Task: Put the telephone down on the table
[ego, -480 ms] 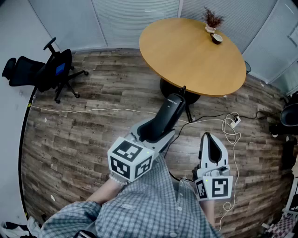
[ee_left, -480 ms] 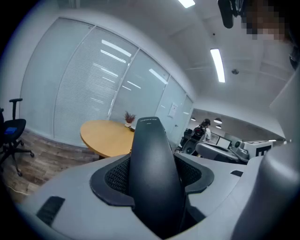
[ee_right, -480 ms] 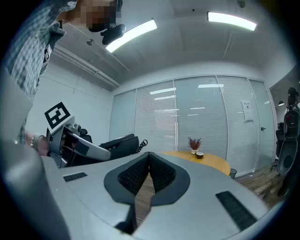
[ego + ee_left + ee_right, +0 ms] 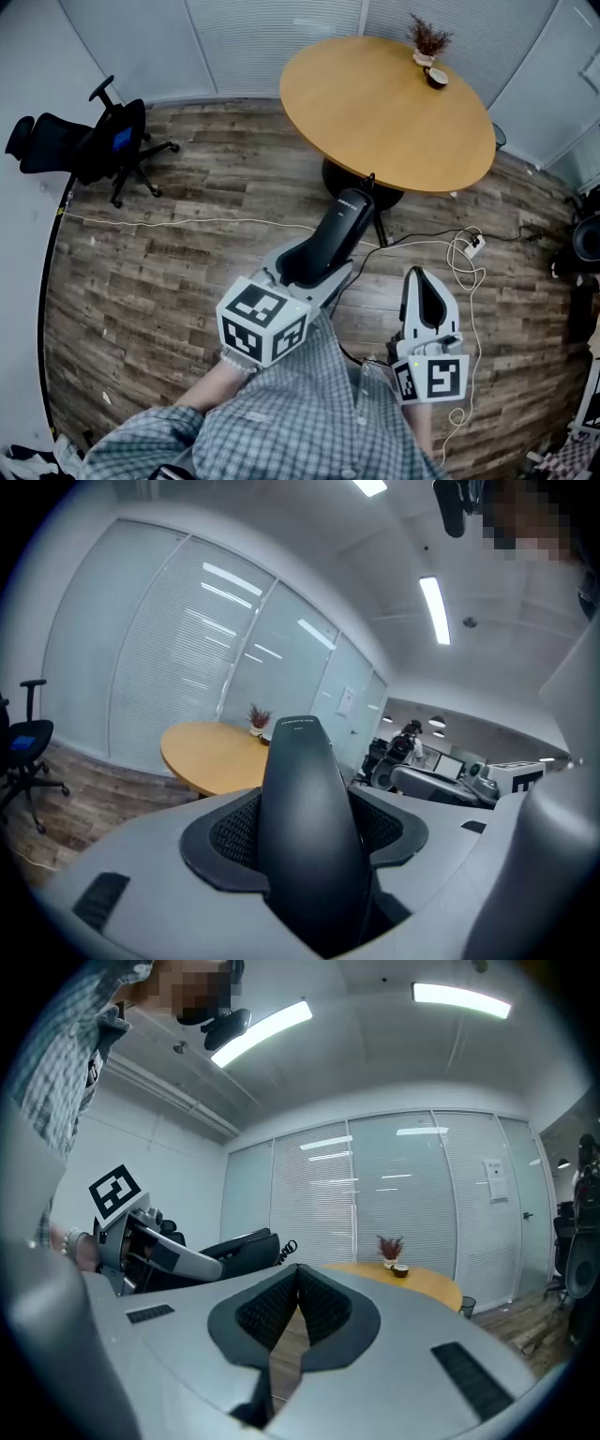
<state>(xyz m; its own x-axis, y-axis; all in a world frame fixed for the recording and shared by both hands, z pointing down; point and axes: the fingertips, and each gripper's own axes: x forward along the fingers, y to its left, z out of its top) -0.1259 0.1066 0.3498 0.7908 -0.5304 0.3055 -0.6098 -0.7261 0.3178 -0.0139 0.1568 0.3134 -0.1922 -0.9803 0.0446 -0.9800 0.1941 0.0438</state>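
Below centre in the head view, the left tongs (image 4: pixel 314 265) are closed on the telephone (image 4: pixel 343 220), a black handset. Both pads press against its sides near its lower end. The left gripper view confirms this: the handset fills the gap between the jaws and sticks out well past them.

- Telephone: held in the air over the wooden floor (image 4: pixel 187 281), with its free end pointing to about 1 o'clock. It is not on the table (image 4: pixel 375 112), and its tip is short of the table's near edge.
- Right tongs (image 4: pixel 422 281): at 3 o'clock of the left tongs and apart from them. The jaws are together, tips meeting, with nothing between them. They point toward 12 o'clock.
- Table: round with a light wood top, at 12 to 1 o'clock of the tongs. A small potted plant (image 4: pixel 428 39) and a little bowl (image 4: pixel 437 78) sit at its far edge.
- Office chair (image 4: pixel 103 141): black, at 10 o'clock, well apart from everything else.
- White cable (image 4: pixel 187 222): runs across the floor.
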